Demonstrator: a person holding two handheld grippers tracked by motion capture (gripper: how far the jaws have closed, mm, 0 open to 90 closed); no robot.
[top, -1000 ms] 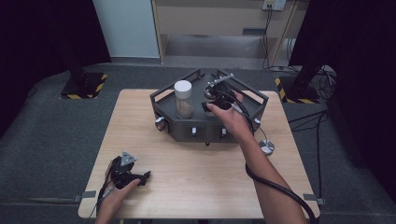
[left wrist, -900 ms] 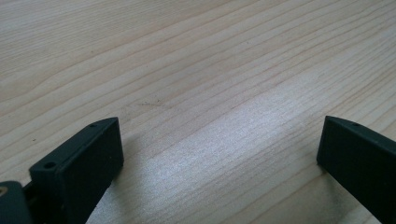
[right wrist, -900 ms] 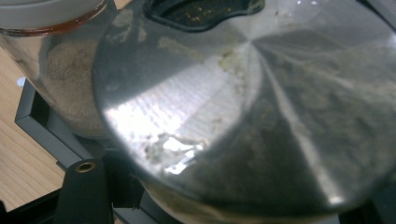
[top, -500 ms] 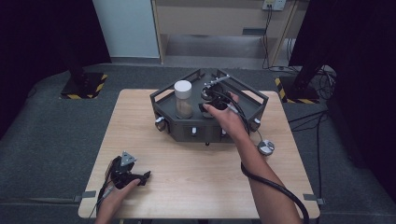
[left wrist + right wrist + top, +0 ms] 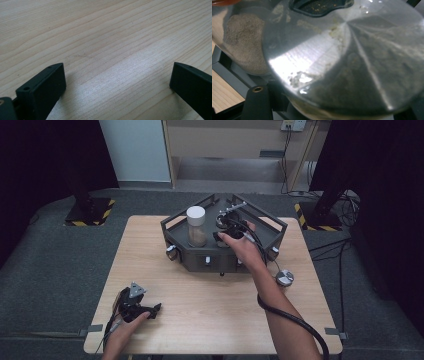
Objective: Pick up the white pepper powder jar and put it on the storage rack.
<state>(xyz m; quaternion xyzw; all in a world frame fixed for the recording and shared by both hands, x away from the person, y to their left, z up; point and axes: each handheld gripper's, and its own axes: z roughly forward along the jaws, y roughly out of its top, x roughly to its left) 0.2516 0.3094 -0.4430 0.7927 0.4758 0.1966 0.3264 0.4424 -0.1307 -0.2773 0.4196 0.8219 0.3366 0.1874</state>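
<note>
The right gripper (image 5: 226, 226) reaches into the dark grey angular metal tray (image 5: 270, 234), its jaws at their tightest around a round brushed-steel container (image 5: 352, 60) flecked with crumbs. The container sits directly between and above the jaws, pressed close against them. Just beyond the jaws to one side stands a clear jar with a white lid holding brownish powder (image 5: 196, 226). The left gripper (image 5: 117, 82) rests low over the pale wooden table (image 5: 105, 37), jaws spread wide with nothing between them.
</note>
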